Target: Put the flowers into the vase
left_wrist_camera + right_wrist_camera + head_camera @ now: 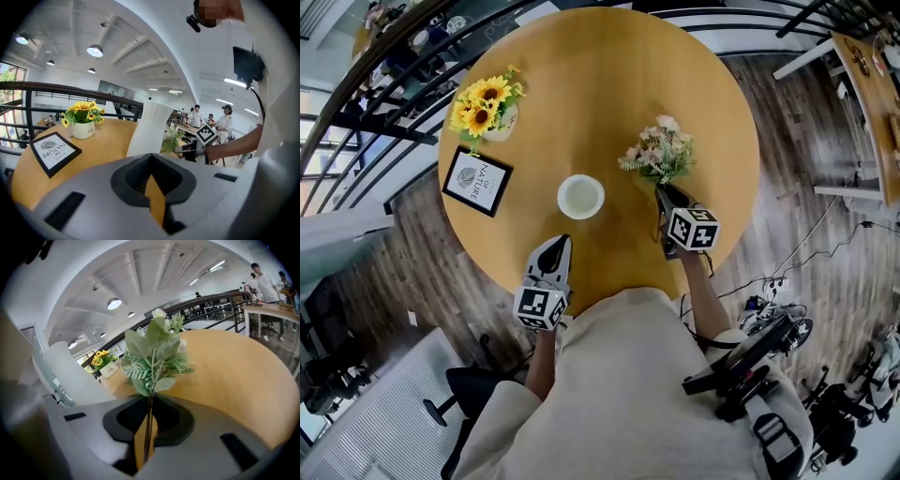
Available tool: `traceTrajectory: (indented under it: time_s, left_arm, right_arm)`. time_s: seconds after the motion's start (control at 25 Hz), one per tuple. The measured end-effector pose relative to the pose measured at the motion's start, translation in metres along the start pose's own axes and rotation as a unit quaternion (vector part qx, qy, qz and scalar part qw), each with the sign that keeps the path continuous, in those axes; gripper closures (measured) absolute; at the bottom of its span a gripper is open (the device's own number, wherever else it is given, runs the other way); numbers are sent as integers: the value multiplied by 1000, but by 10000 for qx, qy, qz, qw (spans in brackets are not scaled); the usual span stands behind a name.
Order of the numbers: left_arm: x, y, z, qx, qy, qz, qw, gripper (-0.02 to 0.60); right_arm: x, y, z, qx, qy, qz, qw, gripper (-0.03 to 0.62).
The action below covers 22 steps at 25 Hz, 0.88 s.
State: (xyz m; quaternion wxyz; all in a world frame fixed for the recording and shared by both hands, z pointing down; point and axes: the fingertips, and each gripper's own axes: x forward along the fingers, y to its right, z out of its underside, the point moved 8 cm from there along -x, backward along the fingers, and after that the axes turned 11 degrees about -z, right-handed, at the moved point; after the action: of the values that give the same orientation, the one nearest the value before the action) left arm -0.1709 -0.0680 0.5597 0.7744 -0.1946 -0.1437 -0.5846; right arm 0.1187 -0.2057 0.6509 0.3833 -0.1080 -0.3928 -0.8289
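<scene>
Pinched narrow in the right gripper (148,427): the thin dark stems of the small bunch of pale pink and white artificial flowers with green leaves (154,350), blooms reaching out beyond the fingertips. Seen in the head view right of centre, over the round light-wooden surface (609,84); lifted or resting on it, cannot tell. To the left of the bunch, at frame centre, the white cylindrical vase (563,198), mouth up and empty. Just below that, the left gripper (556,246), closed on nothing, near the vase but apart from it.

Step in hand, by the look of it: grasp made, carry to the vase not yet begun. Next: raise the bunch, tip the stems downward, line them up over the mouth, lower in, then let go.
</scene>
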Motion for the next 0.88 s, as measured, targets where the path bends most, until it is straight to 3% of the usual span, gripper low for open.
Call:
traceTrajectory:
  time_s: [0.28,0.48,0.68,0.88]
  left_arm:
    - [-5,2,-1,25,132,-28,9999,575]
    - [-12,5,-1,31,268,-62,9996,575]
    - [-19,10,-2,16,437,-142,9989,575]
    - [-24,10,-5,-16,626,-253,9977,575]
  right_arm:
    - [-13,-21,-35,-345,783,-323,9958,546]
    - [-26,-62,-86,-869,1488,-815,9817,547]
    - [-46,-113,-146,-1458,2164,-1382,9554,546]
    - [-62,-173,-200,-2111,2703,-2051,9167,546]
